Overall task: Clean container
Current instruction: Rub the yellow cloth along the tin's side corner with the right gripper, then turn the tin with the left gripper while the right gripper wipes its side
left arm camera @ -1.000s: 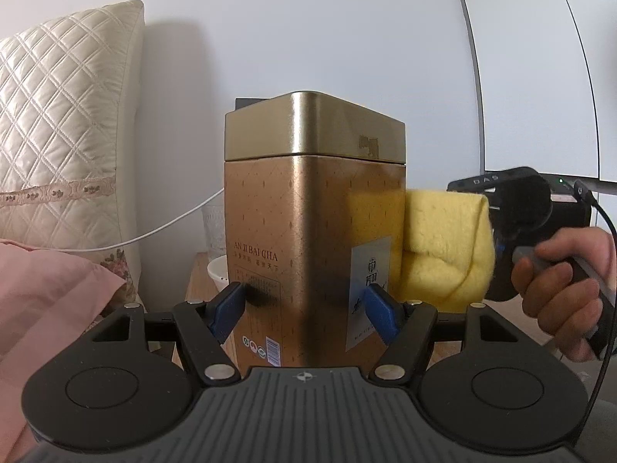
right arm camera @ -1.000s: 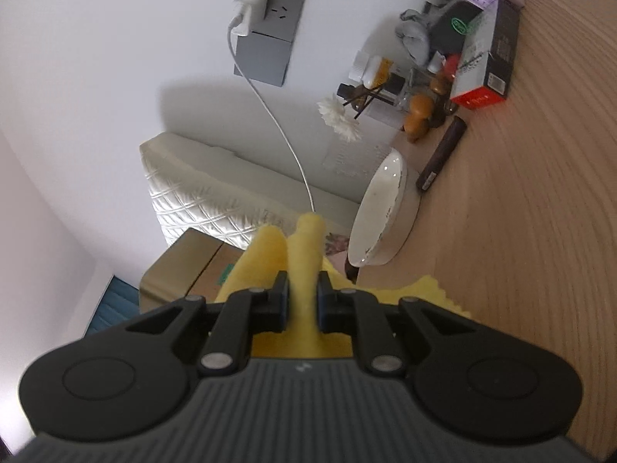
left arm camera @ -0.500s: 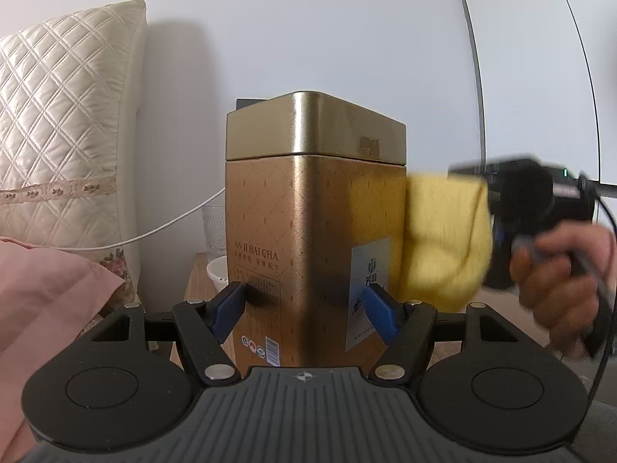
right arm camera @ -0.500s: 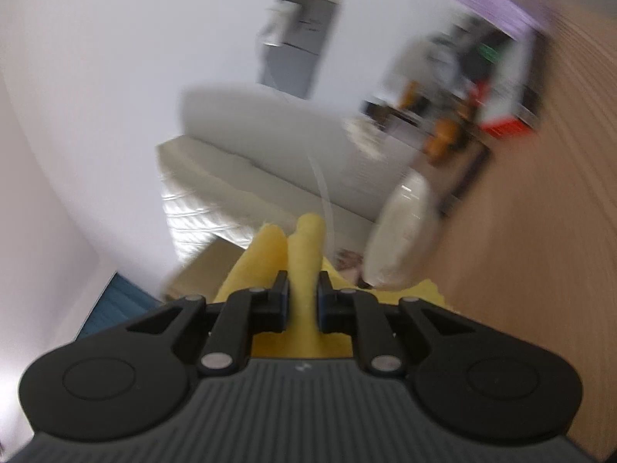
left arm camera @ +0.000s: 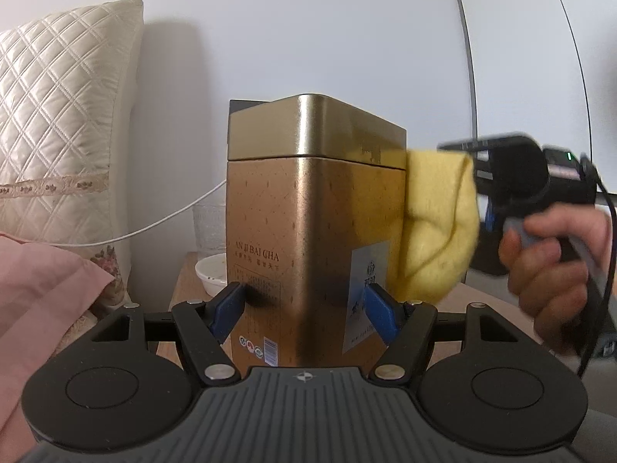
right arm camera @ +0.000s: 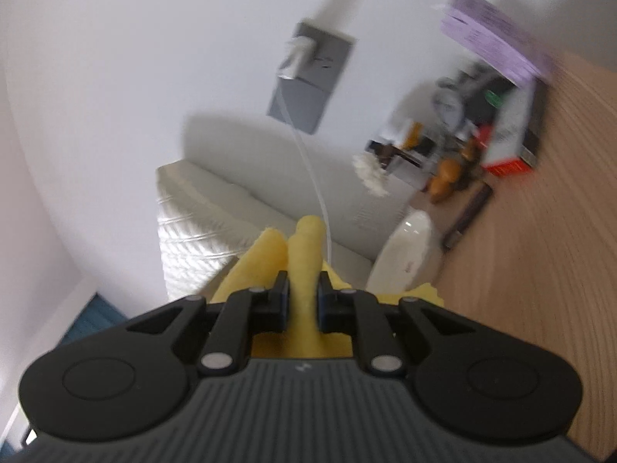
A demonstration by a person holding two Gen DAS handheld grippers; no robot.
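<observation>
You are holding the tin upright in your left gripper, its blue pads pressing low on two opposite faces, so the tin's long axis is running straight up ahead of that gripper and one vertical corner is facing its camera. Your right gripper is sitting closed on a folded yellow cloth, with the cloth bulging out past the fingertips. In the left wrist view the cloth is lying against the far edge of the tin's right face, reaching from just under the lid seam down about to the level of the pale label. So the tin is lying to the left of your right hand, and that hand is the one that is doing the wiping; the left is only steadying.

Judging by this, the next stroke is calling for travel along the tin's height, up over the lid or back down the face.

A wooden table is lying below and behind the tin, carrying a white bowl, a glass and blurred clutter at the back. A quilted pillow and pink bedding are sitting at the left, with a white cable running to a grey wall socket.
</observation>
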